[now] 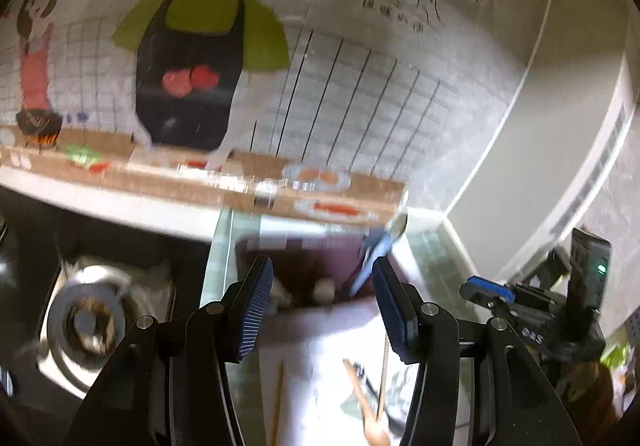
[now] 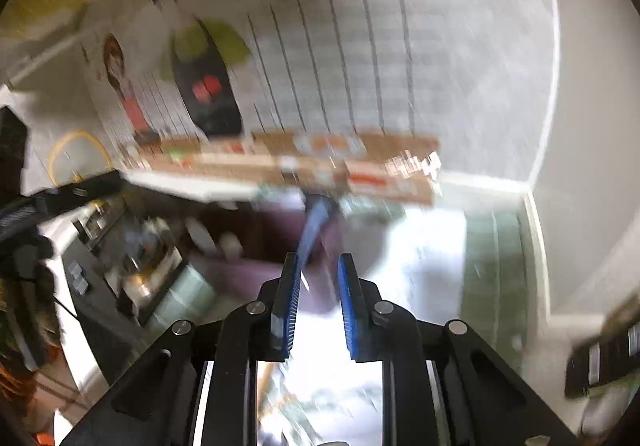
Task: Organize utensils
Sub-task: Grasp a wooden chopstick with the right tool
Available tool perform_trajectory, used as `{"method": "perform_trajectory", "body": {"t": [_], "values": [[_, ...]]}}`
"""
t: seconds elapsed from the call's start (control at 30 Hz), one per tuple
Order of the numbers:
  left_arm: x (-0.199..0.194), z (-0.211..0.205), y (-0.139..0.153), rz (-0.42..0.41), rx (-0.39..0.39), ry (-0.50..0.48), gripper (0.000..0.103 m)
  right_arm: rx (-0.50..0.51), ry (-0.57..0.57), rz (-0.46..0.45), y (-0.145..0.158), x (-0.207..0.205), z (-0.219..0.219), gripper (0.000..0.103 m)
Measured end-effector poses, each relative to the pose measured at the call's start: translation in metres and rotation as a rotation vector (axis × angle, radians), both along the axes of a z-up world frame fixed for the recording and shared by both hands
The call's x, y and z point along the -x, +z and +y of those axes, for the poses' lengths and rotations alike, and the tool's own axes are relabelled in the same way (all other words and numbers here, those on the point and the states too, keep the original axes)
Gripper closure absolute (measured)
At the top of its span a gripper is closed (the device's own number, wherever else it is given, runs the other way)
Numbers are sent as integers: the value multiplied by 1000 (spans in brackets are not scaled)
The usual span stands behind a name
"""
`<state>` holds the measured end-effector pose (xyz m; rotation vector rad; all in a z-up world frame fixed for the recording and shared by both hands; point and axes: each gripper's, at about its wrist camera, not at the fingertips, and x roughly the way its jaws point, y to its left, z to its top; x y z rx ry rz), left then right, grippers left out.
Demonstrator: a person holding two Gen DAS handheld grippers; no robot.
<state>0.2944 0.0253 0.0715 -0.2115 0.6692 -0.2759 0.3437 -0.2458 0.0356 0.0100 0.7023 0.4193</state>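
The left gripper (image 1: 322, 302) gapes wide, empty. Beyond it a blue-handled spoon (image 1: 380, 250) already stands in the dark holder (image 1: 304, 266); chopsticks (image 1: 384, 378) and a wooden spoon (image 1: 366, 402) on the worktop are left. The right gripper (image 2: 318, 298) is partly open, holding nothing. Blur hides the holder's contents.

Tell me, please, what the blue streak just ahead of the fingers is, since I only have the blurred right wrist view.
Observer: It is a blue-handled spoon standing in the white holder, metal bowl up, leaning towards the right side of the rim.
Operator: Is the other gripper carrying anything?
Observer: No. The left gripper is open and aimed at the holder's mouth, with nothing between its pads.
Operator: And the shiny blur left of the holder?
Observer: A steel sink with a round drain in its floor.
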Motion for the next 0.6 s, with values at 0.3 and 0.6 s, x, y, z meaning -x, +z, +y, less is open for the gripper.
{"method": "perform_trajectory", "body": {"t": [0.3,0.6], "values": [[57,2,-84,147,-51,18,50,50,20,228,-96,23,6,83],[85,17,-127,247,-16,56,50,21,-99,278,-131,-8,26,83]]}}
